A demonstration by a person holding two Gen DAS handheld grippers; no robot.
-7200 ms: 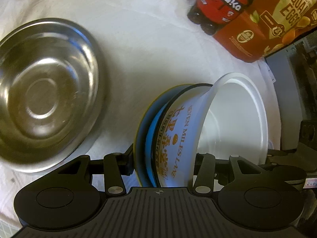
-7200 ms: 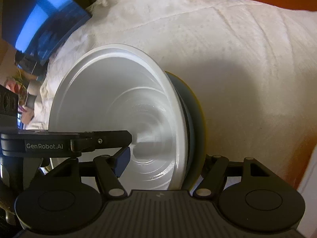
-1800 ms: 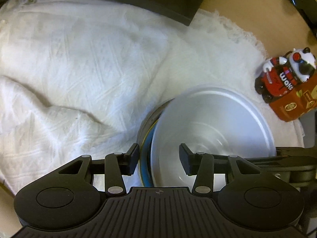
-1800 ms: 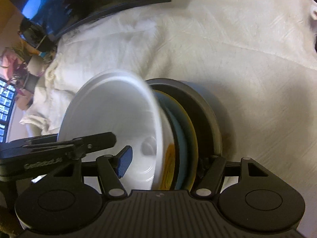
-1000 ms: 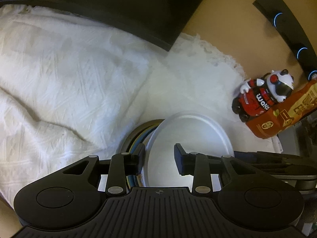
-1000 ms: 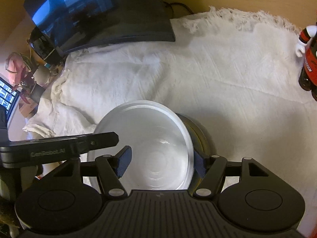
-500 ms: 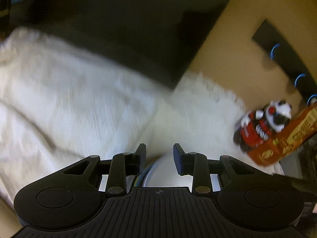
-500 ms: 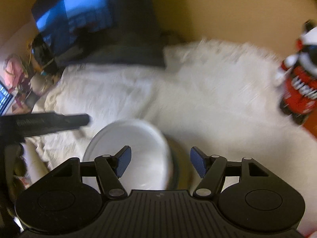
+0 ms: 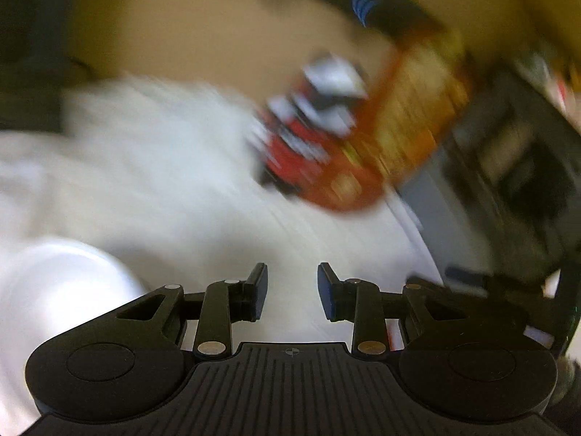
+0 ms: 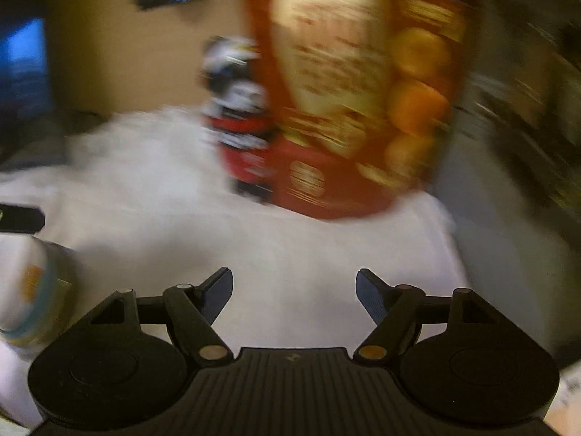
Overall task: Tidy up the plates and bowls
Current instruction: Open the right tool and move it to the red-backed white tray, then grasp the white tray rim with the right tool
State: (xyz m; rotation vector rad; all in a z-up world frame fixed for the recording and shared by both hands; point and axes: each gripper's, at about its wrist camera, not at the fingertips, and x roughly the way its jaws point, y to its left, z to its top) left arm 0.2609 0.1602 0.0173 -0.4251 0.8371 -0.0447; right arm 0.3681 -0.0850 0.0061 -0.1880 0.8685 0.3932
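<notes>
Both wrist views are heavily motion-blurred, so fine detail is unreadable.

Left black two-finger gripper (image 9: 292, 287): jaws parted with a clear gap, nothing between them, only the white textured cloth (image 9: 152, 181) shows behind. The round white plastic bowl (image 9: 54, 283) sits at the lower left of this view, on the cloth, off to the left of the left finger and apart from it. Its rim and inside are a white smear; can't tell what is under it from here.

Right black two-finger gripper (image 10: 294, 292): jaws spread wide, wider than the left pair, empty, blue pads (image 10: 368, 296) visible. At the far left edge of the right view the stack of nested dishes (image 10: 32, 290) shows side-on: white bowl wall with an orange mark, a light blue band below, a darker outer rim. It rests on the cloth, well clear of the right fingers. A black bar just above it at the left edge is probably part of the other gripper; can't confirm.

Background in both views: a red, white and black toy figure (image 10: 239, 123) standing just beside a tall red-orange snack bag (image 10: 348, 109) at the far edge of the cloth. Tan wall behind, with a dark object showing blue light stripes (image 9: 365, 3).
</notes>
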